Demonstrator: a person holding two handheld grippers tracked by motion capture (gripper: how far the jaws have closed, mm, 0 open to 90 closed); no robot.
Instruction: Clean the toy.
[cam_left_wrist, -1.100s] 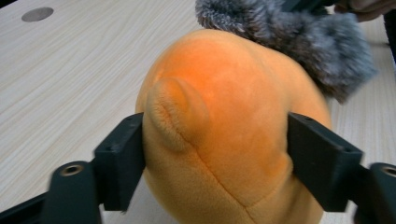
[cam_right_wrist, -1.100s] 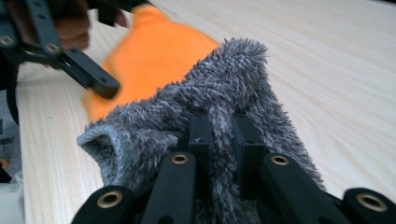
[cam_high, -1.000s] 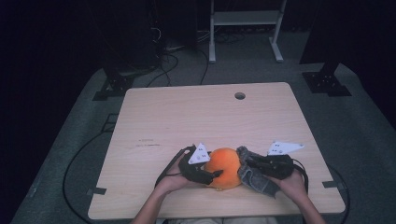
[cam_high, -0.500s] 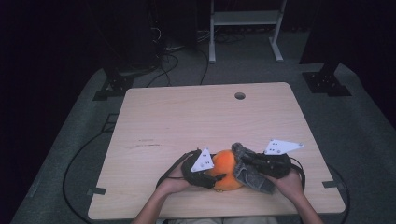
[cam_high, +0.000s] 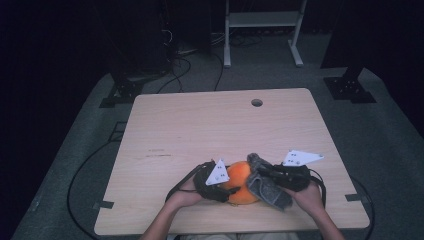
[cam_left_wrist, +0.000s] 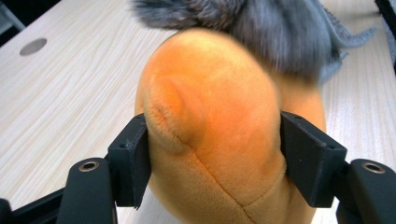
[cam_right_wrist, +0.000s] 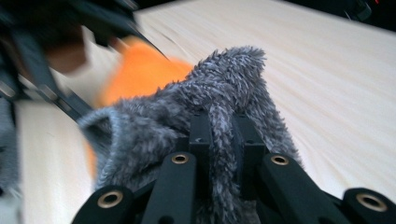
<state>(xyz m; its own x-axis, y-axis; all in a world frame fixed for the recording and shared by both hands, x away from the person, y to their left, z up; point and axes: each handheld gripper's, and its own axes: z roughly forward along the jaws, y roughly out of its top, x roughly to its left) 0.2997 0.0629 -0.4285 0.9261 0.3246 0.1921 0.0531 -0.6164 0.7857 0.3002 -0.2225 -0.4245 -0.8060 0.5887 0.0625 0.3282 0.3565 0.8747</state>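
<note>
An orange plush toy (cam_high: 241, 181) rests near the table's front edge. My left gripper (cam_high: 227, 189) is shut on it; in the left gripper view both jaws press into the orange plush toy (cam_left_wrist: 212, 140) on either side. A grey fuzzy cloth (cam_high: 265, 186) drapes over the toy's right side. My right gripper (cam_high: 265, 175) is shut on the cloth; in the right gripper view the grey fuzzy cloth (cam_right_wrist: 219, 116) is pinched between the jaws, with the orange plush toy (cam_right_wrist: 140, 70) behind it. The grey fuzzy cloth (cam_left_wrist: 261, 28) lies over the toy's top in the left gripper view.
The light wood table (cam_high: 200, 130) has a round cable hole (cam_high: 257, 102) near its far edge. Black cables (cam_high: 80, 175) run on the grey floor to the left. A white shelf frame (cam_high: 260, 30) stands behind the table.
The right gripper has pulled the grey cloth further over the toy's right side. Both hands stay close together at the table's front.
</note>
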